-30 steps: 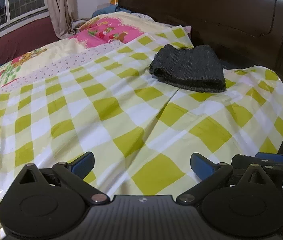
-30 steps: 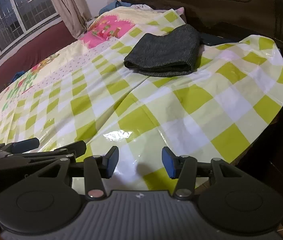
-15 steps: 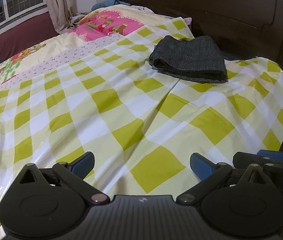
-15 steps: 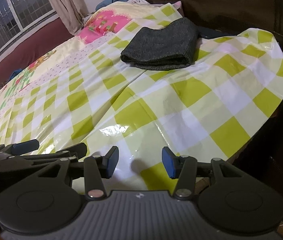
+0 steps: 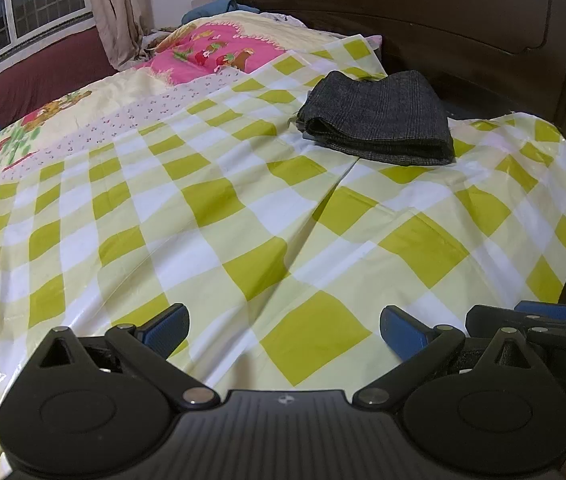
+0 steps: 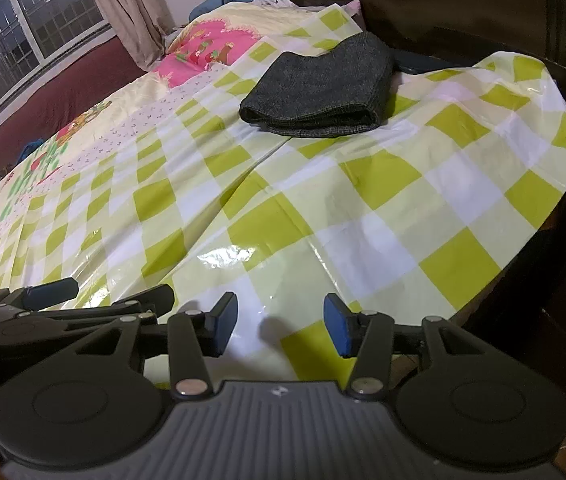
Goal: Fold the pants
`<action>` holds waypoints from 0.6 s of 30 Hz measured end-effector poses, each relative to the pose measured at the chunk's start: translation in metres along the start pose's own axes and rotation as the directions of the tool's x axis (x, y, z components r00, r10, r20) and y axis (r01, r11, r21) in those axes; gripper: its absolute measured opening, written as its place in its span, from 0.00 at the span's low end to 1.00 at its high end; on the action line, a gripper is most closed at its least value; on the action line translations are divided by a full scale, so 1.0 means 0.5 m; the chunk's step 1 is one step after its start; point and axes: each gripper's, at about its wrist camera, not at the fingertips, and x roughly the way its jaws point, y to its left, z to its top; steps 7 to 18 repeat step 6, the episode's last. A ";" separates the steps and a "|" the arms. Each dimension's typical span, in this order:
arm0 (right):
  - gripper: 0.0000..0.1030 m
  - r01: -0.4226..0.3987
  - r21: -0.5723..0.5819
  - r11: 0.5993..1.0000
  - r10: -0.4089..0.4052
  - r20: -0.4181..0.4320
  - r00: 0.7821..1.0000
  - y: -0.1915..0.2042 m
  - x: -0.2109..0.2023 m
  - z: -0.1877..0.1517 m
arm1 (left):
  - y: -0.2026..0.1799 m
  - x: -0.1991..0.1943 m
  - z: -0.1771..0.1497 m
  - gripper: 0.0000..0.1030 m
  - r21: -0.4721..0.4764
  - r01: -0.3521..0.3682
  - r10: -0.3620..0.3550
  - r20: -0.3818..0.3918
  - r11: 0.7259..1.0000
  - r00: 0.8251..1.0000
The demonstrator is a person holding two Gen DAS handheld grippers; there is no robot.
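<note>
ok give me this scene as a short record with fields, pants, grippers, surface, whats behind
pants: dark grey pants, folded into a compact stack, lying flat
location: far end of the checked sheet, near the headboard
left gripper: left gripper open, empty, low over the sheet's near edge
right gripper: right gripper open, empty, beside the left one
contact: neither gripper touches the pants
surface: yellow and white checks, glossy, a crease running toward the pants
behind: pink floral bedding, curtain, window
</note>
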 end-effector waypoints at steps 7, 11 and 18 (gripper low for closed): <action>0.48 0.000 0.002 1.000 0.000 -0.001 1.000 -0.001 0.000 -0.001 | 0.000 -0.004 -0.002 1.00 0.008 -0.009 0.009 0.008 1.000 1.000; 0.48 0.000 0.002 1.000 0.000 -0.001 1.000 -0.001 0.000 -0.001 | 0.000 -0.004 -0.002 1.00 0.008 -0.009 0.009 0.008 1.000 1.000; 0.48 0.000 0.002 1.000 0.000 -0.001 1.000 -0.001 0.000 -0.001 | 0.000 -0.004 -0.002 1.00 0.008 -0.009 0.009 0.008 1.000 1.000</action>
